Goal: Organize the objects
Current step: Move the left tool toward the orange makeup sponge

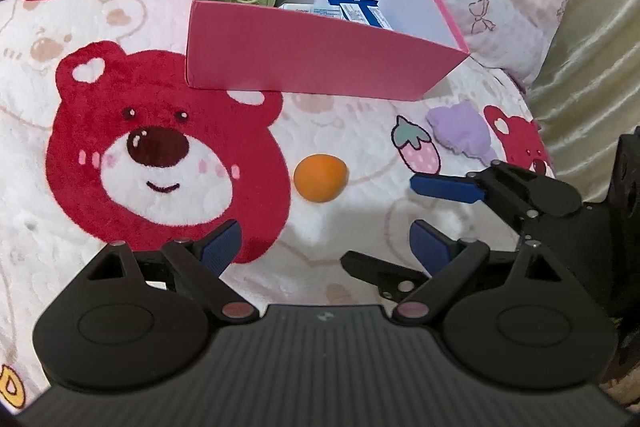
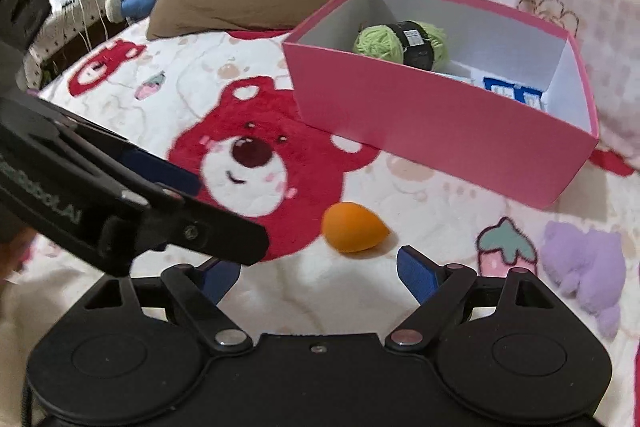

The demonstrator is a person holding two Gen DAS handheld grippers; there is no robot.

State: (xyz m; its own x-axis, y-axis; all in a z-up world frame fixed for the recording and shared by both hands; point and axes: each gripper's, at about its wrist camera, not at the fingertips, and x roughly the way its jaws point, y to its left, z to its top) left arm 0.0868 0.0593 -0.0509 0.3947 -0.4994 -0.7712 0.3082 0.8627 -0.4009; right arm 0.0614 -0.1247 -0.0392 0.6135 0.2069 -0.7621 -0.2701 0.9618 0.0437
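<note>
With both hand-held grippers wide open and empty, centre your right hand-held gripper [image 2: 320, 271] over the orange sponge [image 2: 354, 227] and squeeze gently before lifting toward the pink box [image 2: 432, 123].

Both tools are matte black plastic — the left gripper [image 1: 326, 247] and right gripper [image 2: 320, 271] carry ribbed blue pads, silvery pivot screws, rounded housings, and faint white lettering on one arm.

Soft, even indoor light fills both views, colours slightly washed. A faint shadow lies on the blanket [image 1: 328, 227] ahead of the left tongs [image 1: 326, 247]. Fisheye bending curves the box [image 1: 320, 59] edges and darkens the corners. The right view is softer, the sponge [image 2: 354, 231] slightly blurred.
</note>
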